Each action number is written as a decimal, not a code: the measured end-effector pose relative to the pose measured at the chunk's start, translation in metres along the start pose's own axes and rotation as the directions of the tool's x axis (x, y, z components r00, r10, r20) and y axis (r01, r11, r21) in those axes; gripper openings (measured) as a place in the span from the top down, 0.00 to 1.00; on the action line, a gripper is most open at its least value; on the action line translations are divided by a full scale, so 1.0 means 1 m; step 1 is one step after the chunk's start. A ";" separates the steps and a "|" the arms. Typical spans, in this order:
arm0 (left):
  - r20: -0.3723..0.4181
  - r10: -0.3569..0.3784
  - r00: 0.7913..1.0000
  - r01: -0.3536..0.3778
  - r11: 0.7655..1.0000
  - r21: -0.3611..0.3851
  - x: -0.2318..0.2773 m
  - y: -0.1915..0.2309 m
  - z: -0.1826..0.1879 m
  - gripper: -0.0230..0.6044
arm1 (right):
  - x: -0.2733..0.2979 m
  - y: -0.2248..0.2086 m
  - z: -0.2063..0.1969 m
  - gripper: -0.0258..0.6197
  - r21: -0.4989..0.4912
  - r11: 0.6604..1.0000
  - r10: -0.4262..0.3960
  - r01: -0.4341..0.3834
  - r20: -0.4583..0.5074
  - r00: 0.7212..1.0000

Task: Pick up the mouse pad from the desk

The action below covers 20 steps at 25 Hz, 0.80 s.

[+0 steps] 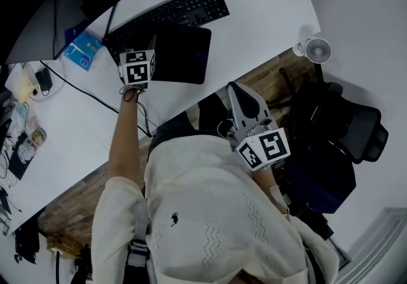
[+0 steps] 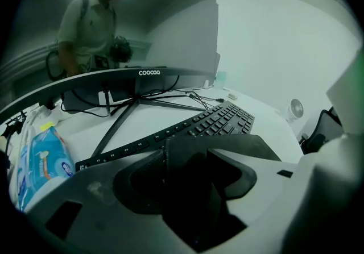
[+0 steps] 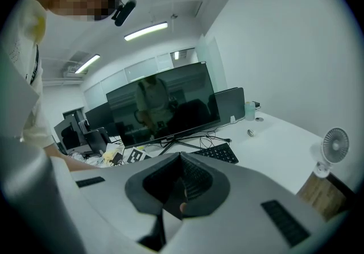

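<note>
Lying flat: mouse pad (image 1: 184, 54) on the desk (image 1: 267, 22), just beside the keyboard (image 1: 175, 13).
Left gripper (image 1: 151, 44): jaws spread at the pad's left edge.
Right gripper (image 1: 236, 92): jaws pressed together, empty, at the desk's near edge.
Around: blue packet (image 1: 82, 51), fan (image 1: 317, 49).

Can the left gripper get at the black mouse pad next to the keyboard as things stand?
Probably yes. The left gripper, jaws open, is at the left edge of the mouse pad, and nothing lies on top of it. The keyboard borders only its far edge.
</note>
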<state>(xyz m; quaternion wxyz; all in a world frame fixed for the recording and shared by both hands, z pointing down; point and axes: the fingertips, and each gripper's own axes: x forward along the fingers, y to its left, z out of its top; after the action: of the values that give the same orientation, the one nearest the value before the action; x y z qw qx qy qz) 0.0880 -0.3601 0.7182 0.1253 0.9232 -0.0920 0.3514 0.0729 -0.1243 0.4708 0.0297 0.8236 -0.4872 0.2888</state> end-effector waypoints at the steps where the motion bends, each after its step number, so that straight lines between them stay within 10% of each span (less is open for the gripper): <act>1: -0.003 0.008 1.000 -0.008 1.000 0.017 0.000 -0.001 -0.001 0.59 | 0.000 0.000 0.000 0.96 0.003 1.000 0.000 0.000 0.001 1.000; 20: 0.000 0.037 0.999 -0.037 0.998 0.053 0.004 -0.009 -0.006 0.78 | -0.003 0.005 -0.013 0.96 0.006 1.000 0.003 -0.003 -0.007 1.000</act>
<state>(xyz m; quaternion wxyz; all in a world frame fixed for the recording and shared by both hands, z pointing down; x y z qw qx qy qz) 0.0894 -0.3500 0.7231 0.0941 0.9243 -0.0998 0.3562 0.0616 -0.1201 0.4785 0.0283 0.8221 -0.4873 0.2933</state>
